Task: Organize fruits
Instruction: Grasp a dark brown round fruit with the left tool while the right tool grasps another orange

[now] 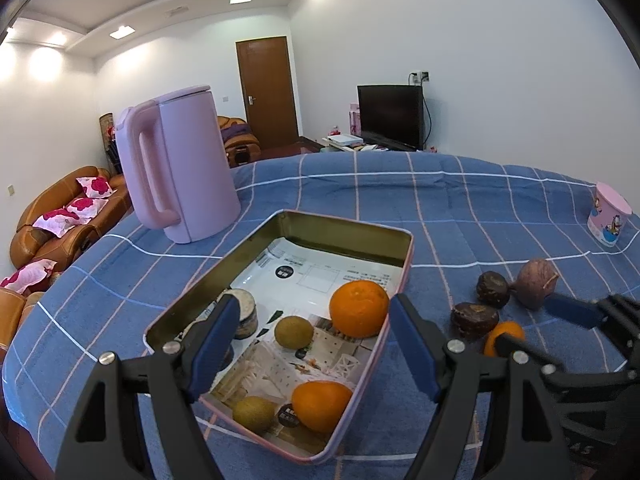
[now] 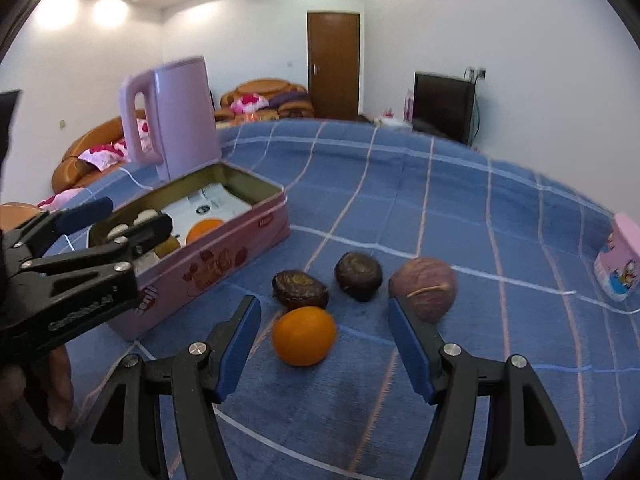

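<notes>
The right tool (image 2: 324,346) stands open, its blue-padded jaws apart with nothing pressed between them. In the right wrist view a small round orange fruit (image 2: 304,335) lies on the blue checked cloth (image 2: 460,216) of the bench, in the lower middle of the frame. It sits in the gap the jaws bracket, a little ahead of the pads and touching neither. This is the relation the coming move depends on: the fruit lies almost straight ahead of the right tool, slightly toward its left jaw, so a short forward and downward reach should bring the pads to either side of it. Being round, it offers no long axis to line up with.

Just beyond it, toward the middle of the frame, lie two dark wrinkled brown fruits (image 2: 300,289) and, to their right, a dull purple round fruit (image 2: 422,286) just beside the right jaw's tip.

The left tool (image 1: 314,340) is also open and empty, hovering over the near end of the pink rectangular metal tin (image 1: 400,284), which already holds two oranges (image 1: 359,308) and two green-brown kiwis (image 1: 295,331). It is farther from the loose fruit than the right tool.

A lilac plastic kettle (image 1: 184,168) stands behind the tin.
</notes>
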{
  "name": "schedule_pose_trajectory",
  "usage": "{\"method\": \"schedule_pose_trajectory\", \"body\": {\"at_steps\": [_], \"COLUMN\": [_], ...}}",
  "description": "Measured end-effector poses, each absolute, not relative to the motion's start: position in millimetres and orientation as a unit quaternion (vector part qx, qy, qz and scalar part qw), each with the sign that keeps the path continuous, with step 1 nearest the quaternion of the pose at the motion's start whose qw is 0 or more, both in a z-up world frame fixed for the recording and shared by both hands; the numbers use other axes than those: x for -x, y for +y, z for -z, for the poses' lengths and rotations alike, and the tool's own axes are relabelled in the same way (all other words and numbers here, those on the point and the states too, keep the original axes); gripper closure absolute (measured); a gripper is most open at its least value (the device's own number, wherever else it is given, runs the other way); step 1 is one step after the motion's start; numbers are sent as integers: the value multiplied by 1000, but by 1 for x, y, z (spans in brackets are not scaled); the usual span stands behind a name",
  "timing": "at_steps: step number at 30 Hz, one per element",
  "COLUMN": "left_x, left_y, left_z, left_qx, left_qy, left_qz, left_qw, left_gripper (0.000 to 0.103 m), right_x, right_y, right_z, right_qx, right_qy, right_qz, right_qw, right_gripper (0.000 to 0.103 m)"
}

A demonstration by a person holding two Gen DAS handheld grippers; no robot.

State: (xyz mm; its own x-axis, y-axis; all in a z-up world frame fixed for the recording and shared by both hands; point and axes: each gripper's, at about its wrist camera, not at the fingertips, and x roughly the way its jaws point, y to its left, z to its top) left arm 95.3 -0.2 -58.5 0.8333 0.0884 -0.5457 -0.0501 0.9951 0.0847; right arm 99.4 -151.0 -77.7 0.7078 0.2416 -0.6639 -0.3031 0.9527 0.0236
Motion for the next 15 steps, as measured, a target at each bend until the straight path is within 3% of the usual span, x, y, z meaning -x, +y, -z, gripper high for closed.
{"method": "schedule_pose_trajectory", "body": {"at_steps": [4,6,7,15], "left_x": [-95,-95,-95,-100], "left_y": [-3,-6,-7,-28], "left_z": [57,55,55,56], "left_qx": [-38,-40,-41,-53], "left_qy": [285,285,284,289], "left_qz": [-31,-26,-24,-4], "left_qw": [957,957,957,956], "left_gripper": [24,24,24,24], "right_x": [-110,-116,-116,-99], "right_y": [-147,-148,-150,-168], "right_z": [88,93,94,82], "right_qx": [39,29,25,27], "right_qy": [384,402,405,363], "right_qz": [-157,-157,-160,-125], "right_qw": [909,902,900,923], "right_gripper": [36,50,62,63]}}
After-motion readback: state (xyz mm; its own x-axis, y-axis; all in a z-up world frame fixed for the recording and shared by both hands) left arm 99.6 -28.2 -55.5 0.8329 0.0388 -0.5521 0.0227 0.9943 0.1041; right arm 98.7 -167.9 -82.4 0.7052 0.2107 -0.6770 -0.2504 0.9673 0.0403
